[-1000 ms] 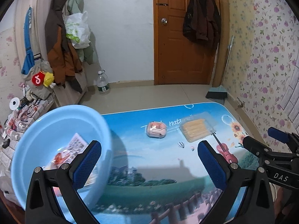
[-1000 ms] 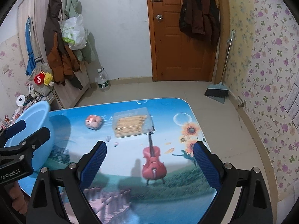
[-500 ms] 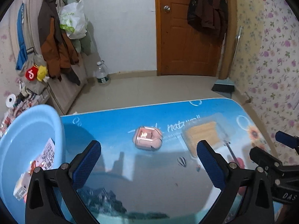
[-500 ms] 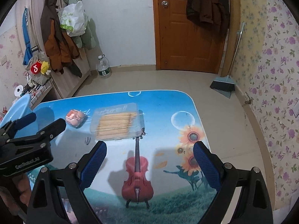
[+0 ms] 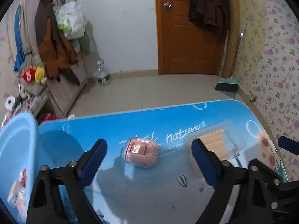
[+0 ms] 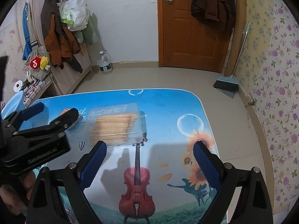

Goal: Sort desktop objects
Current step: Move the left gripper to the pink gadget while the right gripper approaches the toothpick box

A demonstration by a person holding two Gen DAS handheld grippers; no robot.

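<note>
A pink earbud case (image 5: 140, 155) with a lit digit display lies on the blue printed table (image 5: 115, 127). My left gripper (image 5: 148, 160) is open and empty, its jaws on either side of the case, just short of it. A clear box of wooden sticks (image 6: 114, 125) lies to the right of the case; it also shows in the left wrist view (image 5: 214, 145). My right gripper (image 6: 149, 160) is open and empty, hovering just in front of the box. A light blue basin (image 5: 16, 160) at the left holds small packets (image 5: 16, 196).
The table's far edge (image 6: 130, 90) and right edge drop to a tiled floor. A water bottle (image 6: 105, 63), hung coats (image 6: 56, 37), a cluttered shelf (image 5: 22, 100), a broom (image 6: 227, 83) and a wooden door (image 6: 194, 28) stand beyond.
My left gripper has swung right from over the basin to the pink case and come close to it. My right gripper has moved forward towards the stick box.
</note>
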